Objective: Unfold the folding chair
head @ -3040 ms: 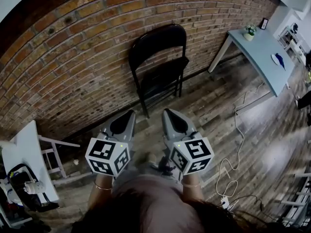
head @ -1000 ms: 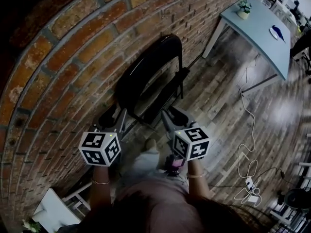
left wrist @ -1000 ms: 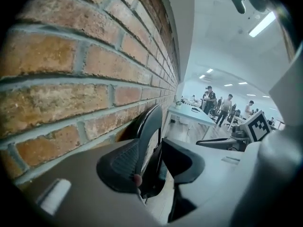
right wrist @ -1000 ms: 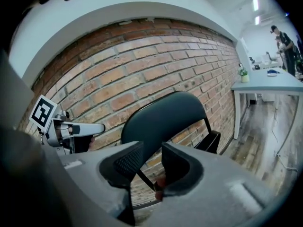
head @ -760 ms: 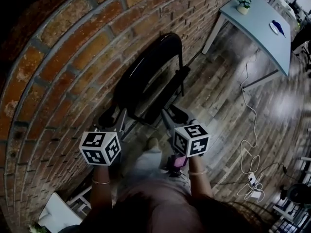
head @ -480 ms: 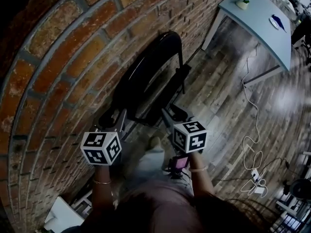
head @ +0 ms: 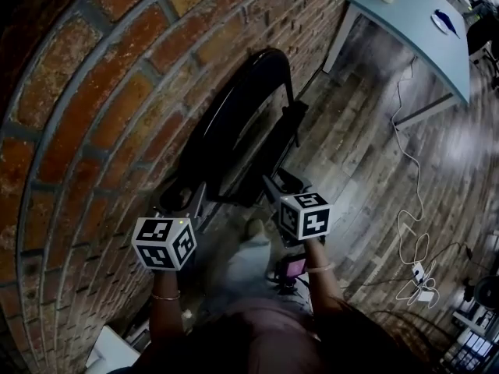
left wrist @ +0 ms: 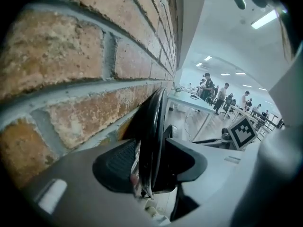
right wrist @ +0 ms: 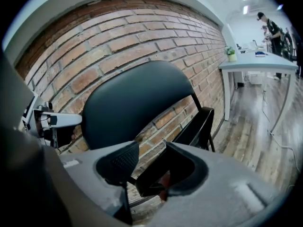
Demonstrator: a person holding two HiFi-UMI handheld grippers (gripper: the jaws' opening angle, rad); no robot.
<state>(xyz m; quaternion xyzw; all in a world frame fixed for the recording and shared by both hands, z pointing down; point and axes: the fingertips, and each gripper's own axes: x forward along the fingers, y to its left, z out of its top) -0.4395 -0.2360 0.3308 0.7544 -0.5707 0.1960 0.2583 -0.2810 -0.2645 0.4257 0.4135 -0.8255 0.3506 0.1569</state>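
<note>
A black folding chair (head: 234, 123) stands folded flat against the brick wall, its seat (head: 274, 150) tipped up against the frame. My left gripper (head: 184, 198) is at the backrest's left edge. In the left gripper view that edge (left wrist: 154, 122) runs between the jaws of the left gripper (left wrist: 151, 162), which have just been opening. My right gripper (head: 282, 185) is at the seat's lower end. In the right gripper view the seat's edge (right wrist: 196, 126) lies between the jaws of the right gripper (right wrist: 151, 167). They have also been opening, and there is a gap on the left side. The backrest (right wrist: 137, 103) fills that view.
The brick wall (head: 117, 92) is right behind the chair and close to my left gripper. A pale blue table (head: 413, 22) stands to the right. A white cable and a power strip (head: 417, 275) lie on the wooden floor. Several people stand far off (left wrist: 222, 96).
Both grippers have sunk and come closer to the chair, with the right one dropping further. The head view has closed in on the wall and chair.
</note>
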